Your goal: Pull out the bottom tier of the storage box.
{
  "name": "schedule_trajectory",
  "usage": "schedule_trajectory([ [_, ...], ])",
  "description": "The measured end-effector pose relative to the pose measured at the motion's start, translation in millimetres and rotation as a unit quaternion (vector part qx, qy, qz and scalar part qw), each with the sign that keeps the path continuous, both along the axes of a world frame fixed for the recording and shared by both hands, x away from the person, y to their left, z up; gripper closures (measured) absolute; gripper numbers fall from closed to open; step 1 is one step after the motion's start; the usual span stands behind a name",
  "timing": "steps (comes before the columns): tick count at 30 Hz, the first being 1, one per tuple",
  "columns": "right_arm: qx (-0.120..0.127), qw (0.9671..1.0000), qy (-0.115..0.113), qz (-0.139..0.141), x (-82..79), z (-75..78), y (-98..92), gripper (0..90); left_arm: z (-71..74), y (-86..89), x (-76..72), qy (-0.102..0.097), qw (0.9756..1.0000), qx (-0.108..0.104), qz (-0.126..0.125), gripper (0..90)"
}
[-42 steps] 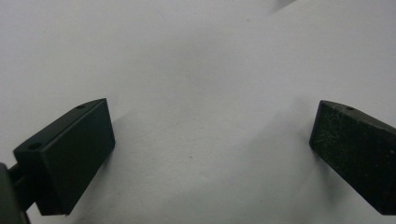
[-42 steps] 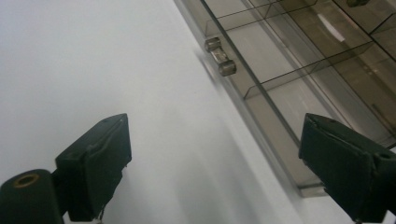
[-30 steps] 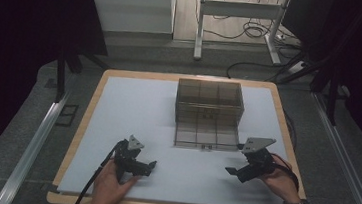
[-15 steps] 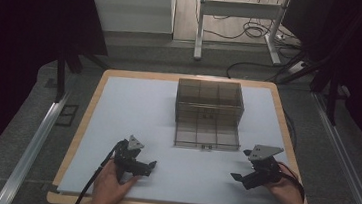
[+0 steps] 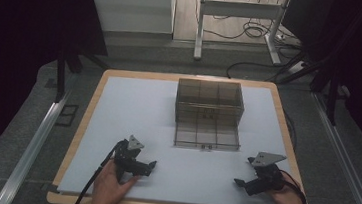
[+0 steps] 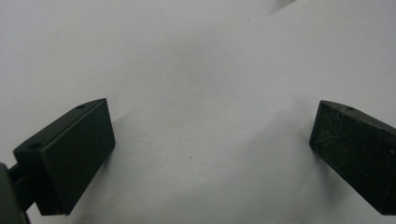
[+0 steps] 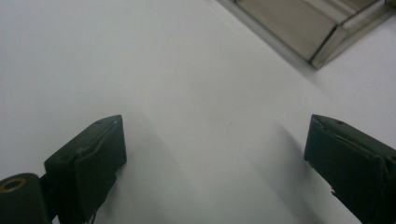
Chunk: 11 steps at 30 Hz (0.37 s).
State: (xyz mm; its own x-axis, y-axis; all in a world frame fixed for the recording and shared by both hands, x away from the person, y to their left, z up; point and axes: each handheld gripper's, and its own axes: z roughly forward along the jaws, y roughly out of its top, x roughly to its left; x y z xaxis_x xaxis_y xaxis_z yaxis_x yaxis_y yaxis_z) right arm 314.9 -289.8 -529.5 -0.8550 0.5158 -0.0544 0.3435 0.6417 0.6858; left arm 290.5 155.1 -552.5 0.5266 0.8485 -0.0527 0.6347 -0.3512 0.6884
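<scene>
We begin at the bottom of the high view. The left gripper (image 5: 146, 167) rests low on the white mat (image 5: 133, 107), held by the left hand (image 5: 110, 188) at lower left of the frame. In the left gripper view its jaws stand wide apart with nothing between them, only bare mat. The right gripper (image 5: 242, 182) sits at lower right, held by the right hand (image 5: 288, 197); in the right gripper view its jaws are likewise spread and empty, and a corner of the drawer tray (image 7: 299, 23) appears at the upper right of that frame.

Farther up, at centre frame, stands the clear drawer box (image 5: 210, 102), with its drawer tray (image 5: 207, 136) pulled out toward the person and lying open on the mat. The tray's compartments appear empty, though the translucent walls make this hard to confirm.

Our assessment of risk: the box looks light and unanchored. If one gripper pushes the tray in without the other steadying the box, we judge the whole unit could slide toward the far edge of the mat. A push off the tray's centre line could skew and jam it in the housing. The thin front wall offers little for the jaws to grip, so a pinch there could slip.
</scene>
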Motion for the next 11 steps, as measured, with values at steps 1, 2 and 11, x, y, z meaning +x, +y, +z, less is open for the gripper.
schedule_trajectory([
  [1,0.009,1.0000,0.003,-0.003,0.0,-1.0,-1.7,5.0,0.0,0.0,0.0,0.000,1.0000,0.000,0.000,0.0],
  [2,0.009,1.0000,0.003,-0.003,0.0,-1.0,-1.7,5.0,0.0,0.0,0.0,0.000,1.0000,0.000,0.000,0.0],
  [11,0.008,1.0000,0.003,-0.003,-0.2,-2.0,-1.7,4.6,-0.1,-0.1,-0.2,0.000,1.0000,0.001,0.000,0.0],
])
